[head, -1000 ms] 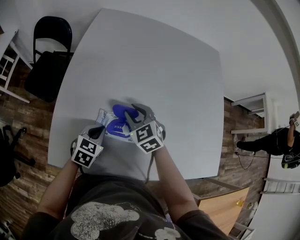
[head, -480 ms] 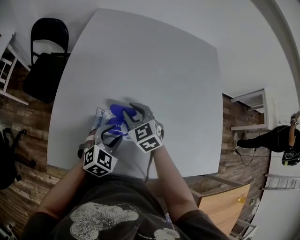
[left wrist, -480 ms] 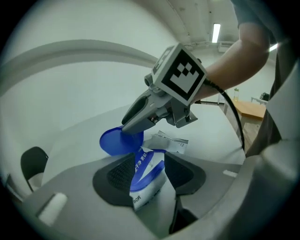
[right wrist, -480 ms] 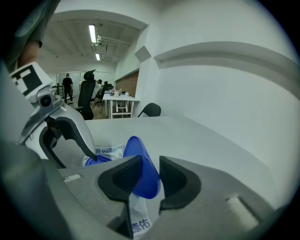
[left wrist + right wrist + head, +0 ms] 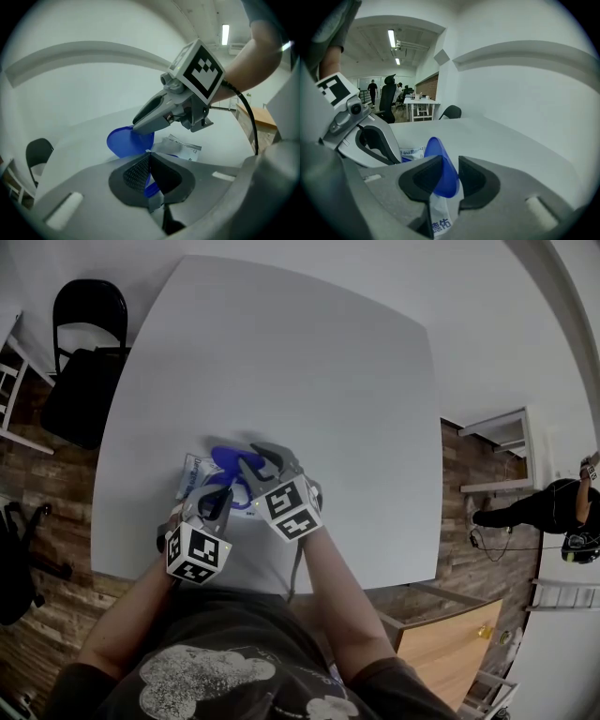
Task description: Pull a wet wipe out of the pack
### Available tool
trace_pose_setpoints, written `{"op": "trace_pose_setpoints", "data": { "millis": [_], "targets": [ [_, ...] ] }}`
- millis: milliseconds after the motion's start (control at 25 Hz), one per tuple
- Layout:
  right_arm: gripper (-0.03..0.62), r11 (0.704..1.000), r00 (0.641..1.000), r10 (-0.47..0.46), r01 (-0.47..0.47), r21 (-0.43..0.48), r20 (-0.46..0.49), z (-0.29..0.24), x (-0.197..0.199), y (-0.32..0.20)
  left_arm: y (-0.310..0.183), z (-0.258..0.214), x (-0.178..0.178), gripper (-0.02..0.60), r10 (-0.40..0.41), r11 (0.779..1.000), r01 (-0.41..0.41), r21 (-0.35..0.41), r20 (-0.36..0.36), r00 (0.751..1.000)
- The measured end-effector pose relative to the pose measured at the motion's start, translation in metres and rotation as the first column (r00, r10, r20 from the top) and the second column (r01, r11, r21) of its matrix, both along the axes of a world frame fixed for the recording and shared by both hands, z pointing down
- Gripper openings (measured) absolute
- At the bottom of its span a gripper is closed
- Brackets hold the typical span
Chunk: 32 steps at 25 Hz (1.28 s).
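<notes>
The wet wipe pack [image 5: 192, 472] lies near the table's front left, its blue lid [image 5: 225, 460] flipped up. My right gripper [image 5: 253, 462] is shut on that lid [image 5: 440, 164], and the printed pack [image 5: 410, 152] shows beneath it. My left gripper [image 5: 217, 500] sits just left of it over the pack, jaws shut. In the left gripper view its pads [image 5: 136, 171] meet at the tip, with blue plastic behind them. No wipe shows clearly between them. The right gripper [image 5: 139, 125], the lid [image 5: 123, 140] and the pack [image 5: 180, 147] appear ahead.
The white table [image 5: 300, 362] stretches away beyond the pack. A black folding chair [image 5: 84, 362] stands at its far left corner. Brick-pattern floor runs along the left and near edges. A person [image 5: 553, 512] stands off to the right by a white shelf.
My left gripper has swung from the pack's left side toward the lid and rolled, so its marker cube now faces up nearer me. The right gripper and the lid have stayed put.
</notes>
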State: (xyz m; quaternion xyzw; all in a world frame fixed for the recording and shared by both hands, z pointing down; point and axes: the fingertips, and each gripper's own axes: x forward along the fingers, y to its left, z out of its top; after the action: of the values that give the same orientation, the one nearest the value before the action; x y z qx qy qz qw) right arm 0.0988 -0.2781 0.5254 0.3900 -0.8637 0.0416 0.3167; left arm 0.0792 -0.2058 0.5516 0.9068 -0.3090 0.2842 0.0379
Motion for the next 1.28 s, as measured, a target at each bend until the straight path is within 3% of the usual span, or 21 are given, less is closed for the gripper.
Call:
{"op": "trace_pose_setpoints", "data": {
  "millis": [120,280,520,920,1280],
  "targets": [
    [0.098,1.0,1.0,0.013,-0.013,-0.009,0.022,0.0,0.002,0.0,-0.004,-0.004,-0.007,0.018,-0.058,0.997,0.054,-0.05,-0.083,0.995],
    [0.094,1.0,0.999,0.019,-0.019,-0.009,0.027,0.0,0.004,-0.001,-0.015,-0.011,-0.025,0.018,-0.144,0.989,0.136,-0.065,-0.131,0.981],
    [0.086,0.999,0.999,0.037,-0.036,-0.011,0.026,0.001,0.01,0.001,-0.023,0.0,-0.05,0.02,-0.283,0.946,0.244,-0.212,-0.181,0.942],
    [0.075,0.998,0.998,0.063,-0.063,-0.021,0.014,0.006,0.017,0.011,-0.025,0.01,-0.053,0.02,-0.305,0.934,0.258,-0.245,-0.175,0.936],
    [0.075,0.991,0.993,0.115,-0.117,0.06,0.038,-0.024,0.029,0.033,-0.026,0.012,-0.052,0.019,-0.291,0.936,0.243,-0.254,-0.177,0.94]
  ]
}}
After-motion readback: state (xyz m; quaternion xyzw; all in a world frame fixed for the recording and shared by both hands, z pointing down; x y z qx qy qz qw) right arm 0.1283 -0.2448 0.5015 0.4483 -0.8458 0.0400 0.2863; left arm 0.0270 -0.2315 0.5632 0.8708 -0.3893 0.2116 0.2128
